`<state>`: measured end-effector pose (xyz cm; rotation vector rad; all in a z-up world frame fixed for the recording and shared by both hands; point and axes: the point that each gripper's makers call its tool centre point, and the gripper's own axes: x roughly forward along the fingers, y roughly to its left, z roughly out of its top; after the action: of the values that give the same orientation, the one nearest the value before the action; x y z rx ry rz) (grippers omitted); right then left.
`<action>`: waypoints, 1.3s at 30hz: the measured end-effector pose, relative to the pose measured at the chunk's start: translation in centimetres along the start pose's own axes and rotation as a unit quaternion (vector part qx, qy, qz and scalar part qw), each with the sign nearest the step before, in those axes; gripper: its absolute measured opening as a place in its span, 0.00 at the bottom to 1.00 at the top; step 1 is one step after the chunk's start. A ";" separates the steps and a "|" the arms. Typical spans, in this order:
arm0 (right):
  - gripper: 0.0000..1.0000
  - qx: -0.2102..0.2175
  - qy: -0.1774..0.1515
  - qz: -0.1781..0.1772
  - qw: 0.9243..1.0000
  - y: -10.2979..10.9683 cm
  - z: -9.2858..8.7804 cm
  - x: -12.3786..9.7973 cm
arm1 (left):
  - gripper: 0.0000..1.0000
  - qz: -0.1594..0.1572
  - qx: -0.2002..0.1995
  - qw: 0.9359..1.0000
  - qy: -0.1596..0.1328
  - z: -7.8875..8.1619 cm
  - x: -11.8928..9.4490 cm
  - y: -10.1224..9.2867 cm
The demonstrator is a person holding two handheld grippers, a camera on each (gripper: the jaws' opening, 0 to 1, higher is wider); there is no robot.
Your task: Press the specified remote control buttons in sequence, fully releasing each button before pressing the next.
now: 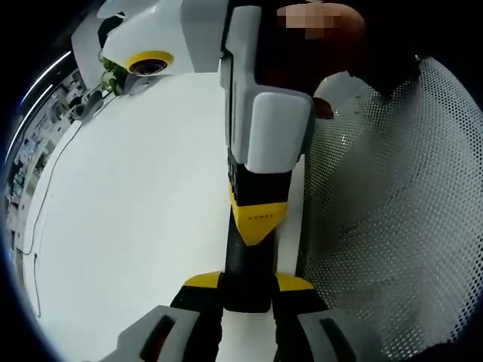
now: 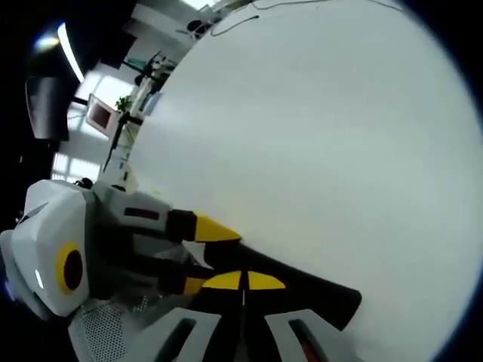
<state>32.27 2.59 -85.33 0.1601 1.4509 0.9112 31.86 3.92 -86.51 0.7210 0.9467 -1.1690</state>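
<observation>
A black remote control (image 1: 246,260) lies lengthwise over the white table (image 1: 151,196), held between the yellow-tipped jaws of my left gripper (image 1: 247,283), which is shut on its near end. My right gripper (image 1: 259,219) comes down from the top of the left gripper view, jaws together, its yellow tip resting on the remote's upper face. In the right gripper view my right gripper (image 2: 243,280) is shut, tips on the black remote (image 2: 317,290). There the left gripper (image 2: 204,256) enters from the left and clamps the remote's end. The buttons are hidden.
A person's white mesh sleeve (image 1: 392,211) covers the right of the left gripper view. A thin cable (image 1: 34,226) runs along the table's far edge, near a small plant (image 1: 113,75). Another cable (image 2: 256,11) lies at the table's far side, with room equipment beyond.
</observation>
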 end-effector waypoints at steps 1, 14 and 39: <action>0.00 0.000 0.000 0.000 1.000 0.0 0.0 0.0 | 0.25 0.000 0.000 1.000 0.000 0.0 0.0 0.0; 0.00 0.001 0.000 0.001 1.000 0.0 0.0 0.0 | 0.25 0.000 0.000 1.000 0.000 0.0 0.0 0.0; 0.00 -0.093 -0.107 -0.071 0.987 -0.2 3.9 -4.0 | 0.25 0.003 -0.009 1.000 -0.001 -0.1 0.0 0.0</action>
<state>36.43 1.64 -81.63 0.0141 1.1568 0.8790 31.86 3.96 -86.53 0.7080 0.9516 -1.1556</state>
